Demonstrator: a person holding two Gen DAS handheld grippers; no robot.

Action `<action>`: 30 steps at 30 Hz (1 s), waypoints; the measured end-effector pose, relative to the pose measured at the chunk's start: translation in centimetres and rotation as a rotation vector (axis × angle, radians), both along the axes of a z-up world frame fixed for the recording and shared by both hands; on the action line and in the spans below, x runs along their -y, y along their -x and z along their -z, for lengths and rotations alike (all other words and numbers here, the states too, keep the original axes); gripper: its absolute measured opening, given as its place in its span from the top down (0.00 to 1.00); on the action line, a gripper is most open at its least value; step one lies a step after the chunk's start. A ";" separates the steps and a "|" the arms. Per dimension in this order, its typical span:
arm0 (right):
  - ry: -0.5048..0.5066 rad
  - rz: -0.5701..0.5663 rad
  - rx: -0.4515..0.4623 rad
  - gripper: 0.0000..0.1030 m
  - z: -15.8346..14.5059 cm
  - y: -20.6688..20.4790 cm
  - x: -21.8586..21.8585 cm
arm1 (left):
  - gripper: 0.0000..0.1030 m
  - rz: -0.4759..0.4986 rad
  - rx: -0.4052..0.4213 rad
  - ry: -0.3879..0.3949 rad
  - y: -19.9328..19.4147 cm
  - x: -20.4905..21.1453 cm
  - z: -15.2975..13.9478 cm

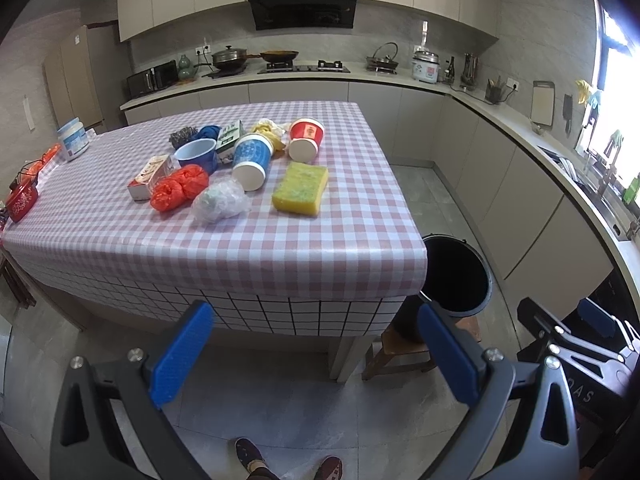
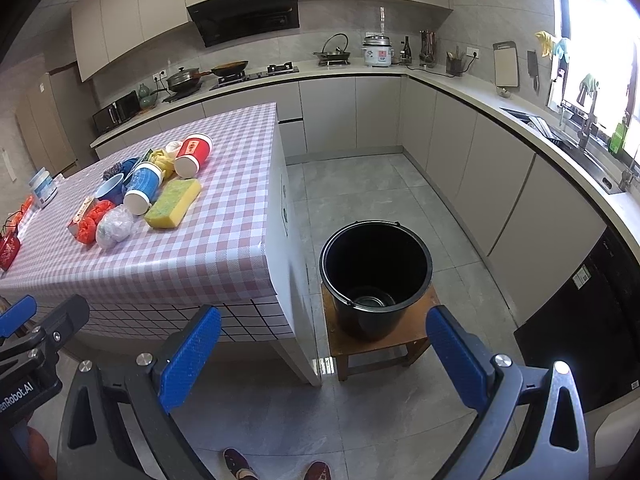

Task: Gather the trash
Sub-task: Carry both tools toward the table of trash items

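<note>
Trash lies in a cluster on the checked table (image 1: pixel 280 248): a yellow sponge (image 1: pixel 300 188), a blue paper cup (image 1: pixel 251 160) and a red paper cup (image 1: pixel 305 138) on their sides, a clear plastic bag (image 1: pixel 219 202), an orange bag (image 1: pixel 179 188), a small carton (image 1: pixel 150 176) and a blue bowl (image 1: pixel 198 154). A black bucket (image 2: pixel 376 276) stands on a low wooden stool (image 2: pixel 416 336) right of the table. My left gripper (image 1: pixel 316 354) is open and empty, below the table's near edge. My right gripper (image 2: pixel 324 356) is open and empty, short of the bucket.
A white tub (image 1: pixel 73 138) and red items (image 1: pixel 22 200) sit at the table's left end. Kitchen counters with stove, pots and rice cooker (image 2: pixel 376 52) run along the back and right walls. A sink (image 2: pixel 600 168) is at right. The person's feet (image 2: pixel 276 466) show on the tiled floor.
</note>
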State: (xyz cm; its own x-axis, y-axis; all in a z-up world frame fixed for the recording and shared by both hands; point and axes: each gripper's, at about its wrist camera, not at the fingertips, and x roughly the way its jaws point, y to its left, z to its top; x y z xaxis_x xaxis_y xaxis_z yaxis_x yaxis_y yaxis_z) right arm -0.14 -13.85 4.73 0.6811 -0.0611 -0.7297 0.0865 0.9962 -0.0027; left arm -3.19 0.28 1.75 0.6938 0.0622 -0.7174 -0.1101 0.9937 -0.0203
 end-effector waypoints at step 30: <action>-0.003 -0.012 0.009 0.00 -0.4 0.0 -0.4 | 0.00 -0.003 0.004 -0.008 -0.2 -0.7 -0.2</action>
